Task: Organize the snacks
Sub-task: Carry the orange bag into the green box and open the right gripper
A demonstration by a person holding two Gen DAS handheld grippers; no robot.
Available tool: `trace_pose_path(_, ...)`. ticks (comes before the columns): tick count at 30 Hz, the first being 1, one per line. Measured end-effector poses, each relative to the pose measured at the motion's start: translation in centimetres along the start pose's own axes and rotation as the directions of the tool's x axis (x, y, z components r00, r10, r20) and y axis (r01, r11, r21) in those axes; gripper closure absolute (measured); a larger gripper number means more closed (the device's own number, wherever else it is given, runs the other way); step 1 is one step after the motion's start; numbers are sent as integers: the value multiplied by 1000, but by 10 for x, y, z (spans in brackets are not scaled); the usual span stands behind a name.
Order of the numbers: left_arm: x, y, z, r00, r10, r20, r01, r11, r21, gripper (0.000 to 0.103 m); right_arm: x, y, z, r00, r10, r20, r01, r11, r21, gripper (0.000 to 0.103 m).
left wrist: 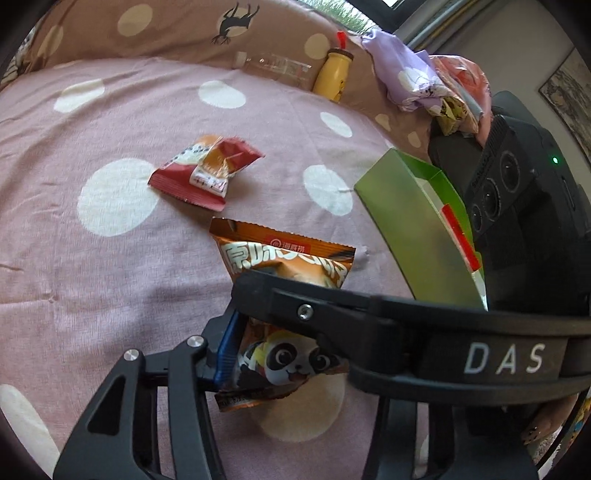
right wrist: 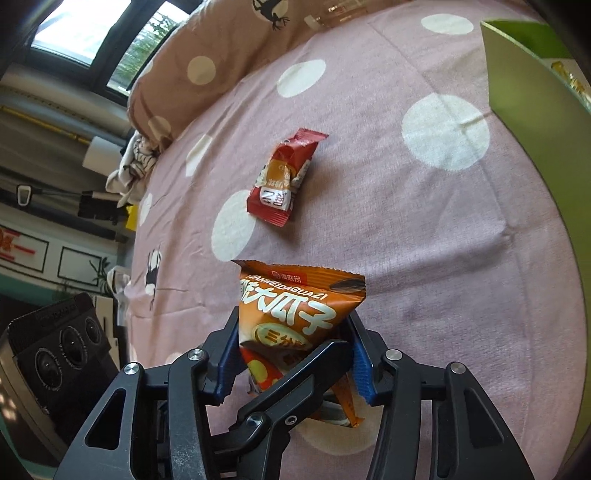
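Orange foil is what both tools meet on: a seed packet [left wrist: 284, 266] printed with a panda lies on the pink dotted bed sheet [left wrist: 74, 277], and the left tool [left wrist: 273, 332] and the right tool [right wrist: 295, 354] are each clamped on its near half. In the left wrist view the right tool's black finger [left wrist: 369, 314] crosses over the packet and hides its middle; only one blue pad of the left tool [left wrist: 225, 354] shows, the other being covered. In the right wrist view both blue pads [right wrist: 231, 362] press the packet's sides, and a black finger of the other tool covers its lower part.

Farther off on the sheet, well apart from the packet, lies a small red snack packet [right wrist: 282, 177], untouched. A green box [left wrist: 417, 221] stands open at the right, cut off by the tool body; what is inside cannot be made out beyond a red and white strip. By the brown pillow [left wrist: 166, 29] a yellow bottle [left wrist: 330, 75] lies beside a clear one that is hard to read.
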State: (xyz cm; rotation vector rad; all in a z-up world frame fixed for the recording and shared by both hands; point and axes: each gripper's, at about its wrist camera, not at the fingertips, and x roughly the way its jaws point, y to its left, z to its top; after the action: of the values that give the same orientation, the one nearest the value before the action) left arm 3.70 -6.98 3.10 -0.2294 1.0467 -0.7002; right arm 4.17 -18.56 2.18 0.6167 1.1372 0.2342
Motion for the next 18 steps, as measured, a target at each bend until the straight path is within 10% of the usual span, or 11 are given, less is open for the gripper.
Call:
trace_pose_path(10, -30, -45, 8, 983, -25, 179, 5, 994, 113, 57, -58, 17, -3, 982, 24, 185, -9, 997, -79, 49)
trace_pose_path(18, -7, -123, 29, 983, -69, 172, 17, 958, 287, 57, -122, -30, 3, 931, 38, 363, -50, 998, 26, 49)
